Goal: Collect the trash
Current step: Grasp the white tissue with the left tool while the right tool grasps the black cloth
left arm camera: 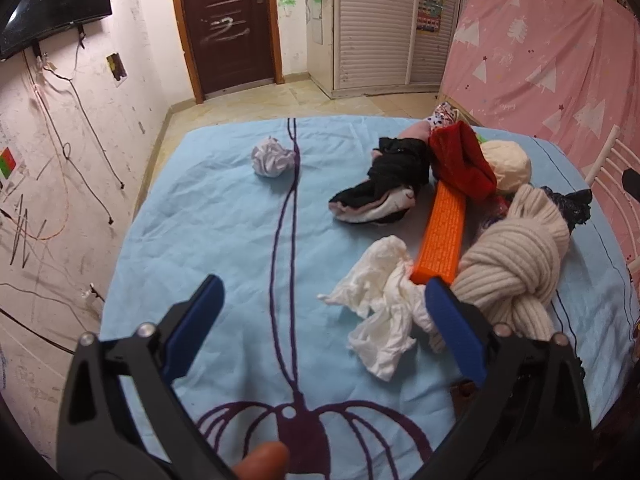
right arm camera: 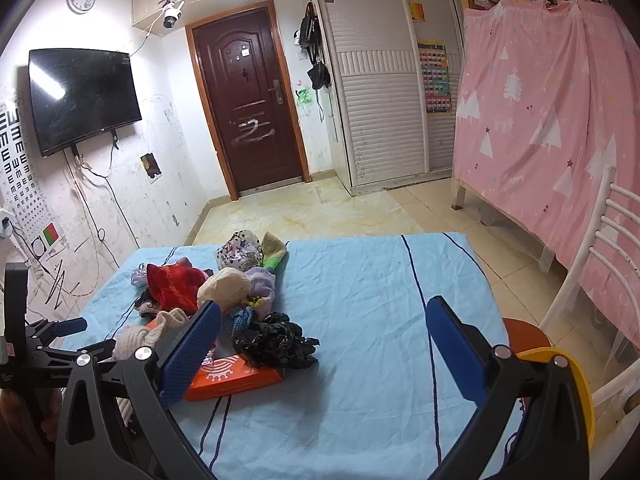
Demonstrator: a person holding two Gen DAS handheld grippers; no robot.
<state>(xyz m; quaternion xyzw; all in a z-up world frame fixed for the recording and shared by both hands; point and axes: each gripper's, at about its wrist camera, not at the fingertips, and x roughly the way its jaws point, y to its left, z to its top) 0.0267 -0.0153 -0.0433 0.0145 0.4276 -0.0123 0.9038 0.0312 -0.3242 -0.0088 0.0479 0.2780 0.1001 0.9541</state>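
Just beside the left tool (left arm camera: 324, 292), gaping, lies crumpled tissue (left arm camera: 380, 312).

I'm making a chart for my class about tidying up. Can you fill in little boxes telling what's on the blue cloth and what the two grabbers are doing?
surface: blue cloth
trash near left gripper: white crumpled paper
trash farther off: small paper ball
other trash: black plastic bag, orange box
not trash: knotted cream sweater, red cloth, black cloth
left gripper: open, holding nothing
right gripper: open, holding nothing
collected so far: nothing seen
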